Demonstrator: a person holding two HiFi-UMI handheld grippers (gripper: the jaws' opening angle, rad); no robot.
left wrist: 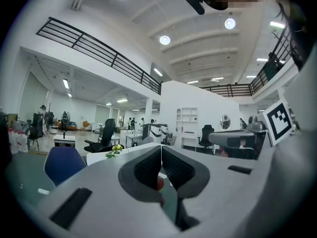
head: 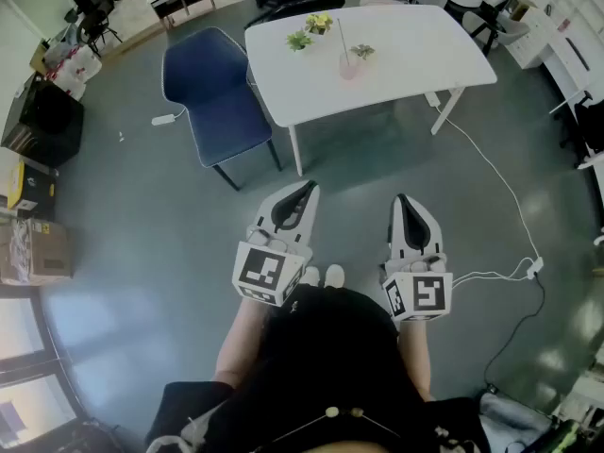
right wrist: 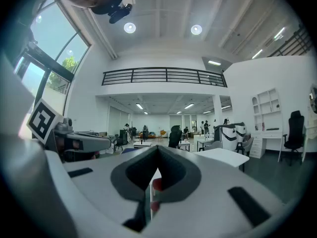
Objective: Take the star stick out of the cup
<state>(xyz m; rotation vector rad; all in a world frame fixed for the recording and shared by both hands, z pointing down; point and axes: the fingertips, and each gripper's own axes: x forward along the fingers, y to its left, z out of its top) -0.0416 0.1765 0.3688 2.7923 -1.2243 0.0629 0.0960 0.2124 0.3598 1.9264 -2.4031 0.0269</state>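
Observation:
A pink cup (head: 349,66) stands on the white table (head: 415,50) far ahead, and a thin stick (head: 342,36) rises out of it. Both grippers are held low in front of the person, well short of the table. The left gripper (head: 310,188) has its jaws together with nothing between them. The right gripper (head: 400,199) is likewise shut and empty. In the left gripper view its jaws (left wrist: 161,149) meet at the tip; the right gripper view shows its own jaws (right wrist: 157,148) meeting too.
Small potted plants (head: 310,29) sit on the table near the cup. A blue chair (head: 215,102) stands left of the table. A white cable (head: 491,173) runs across the grey floor to a plug at right. Boxes (head: 33,243) and dark cases line the left wall.

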